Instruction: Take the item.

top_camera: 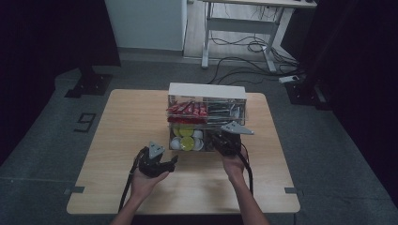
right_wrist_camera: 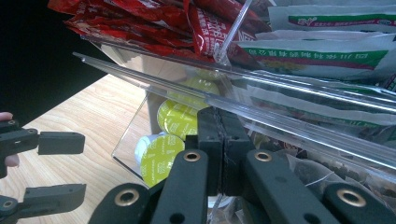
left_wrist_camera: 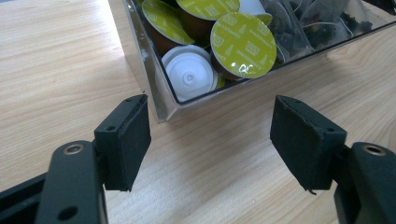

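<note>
Clear acrylic drawer (left_wrist_camera: 159,100) sits pulled out of the organizer (top_camera: 207,92) mid-tabletop (top_camera: 117,140), full of coffee pods (left_wrist_camera: 242,44) — right tongs (right_wrist_camera: 219,140) clenched on its front edge, left tongs (left_wrist_camera: 210,140) released, hovering just off its corner.

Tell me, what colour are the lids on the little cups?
Yellow-green lids, plus one white cup. The left gripper view shows them best.

High view far above the table (top_camera: 117,140); both gripper views close, sharing the clear organizer box (left_wrist_camera: 154,93) front.
</note>
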Action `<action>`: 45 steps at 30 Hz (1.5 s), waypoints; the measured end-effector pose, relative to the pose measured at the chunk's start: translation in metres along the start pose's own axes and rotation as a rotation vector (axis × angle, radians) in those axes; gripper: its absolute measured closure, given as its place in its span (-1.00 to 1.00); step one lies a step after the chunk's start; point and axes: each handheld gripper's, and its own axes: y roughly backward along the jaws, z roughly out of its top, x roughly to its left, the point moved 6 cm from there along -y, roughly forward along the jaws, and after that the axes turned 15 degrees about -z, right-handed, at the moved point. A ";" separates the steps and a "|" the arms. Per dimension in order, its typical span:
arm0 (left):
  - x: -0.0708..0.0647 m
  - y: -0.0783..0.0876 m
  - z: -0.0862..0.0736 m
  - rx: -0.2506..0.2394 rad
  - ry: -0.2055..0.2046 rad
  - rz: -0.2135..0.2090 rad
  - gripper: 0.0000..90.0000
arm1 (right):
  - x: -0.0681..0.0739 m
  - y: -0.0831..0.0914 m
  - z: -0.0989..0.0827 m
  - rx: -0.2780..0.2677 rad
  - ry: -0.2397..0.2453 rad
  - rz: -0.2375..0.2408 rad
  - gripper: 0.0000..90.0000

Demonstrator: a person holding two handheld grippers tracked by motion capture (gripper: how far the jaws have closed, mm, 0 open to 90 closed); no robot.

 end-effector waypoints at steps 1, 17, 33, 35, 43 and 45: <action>0.000 -0.001 0.001 -0.002 -0.002 0.000 -0.36 | 0.000 0.000 0.000 0.000 0.000 0.000 0.96; -0.005 -0.016 0.014 -0.012 -0.022 0.002 -0.36 | 0.000 0.000 0.000 0.002 0.002 0.003 0.96; -0.004 -0.038 0.020 -0.005 -0.028 0.027 -0.36 | 0.000 0.000 0.001 0.003 0.003 0.004 0.96; -0.005 -0.040 0.020 -0.009 -0.026 0.027 -0.36 | 0.000 0.000 0.001 0.001 0.003 0.004 0.96; -0.009 -0.048 0.022 -0.021 -0.033 0.039 -0.36 | 0.000 -0.001 0.000 0.001 -0.001 0.004 0.96; -0.010 -0.050 0.023 -0.018 -0.031 0.036 -0.36 | 0.000 -0.001 0.000 0.001 -0.002 0.005 0.96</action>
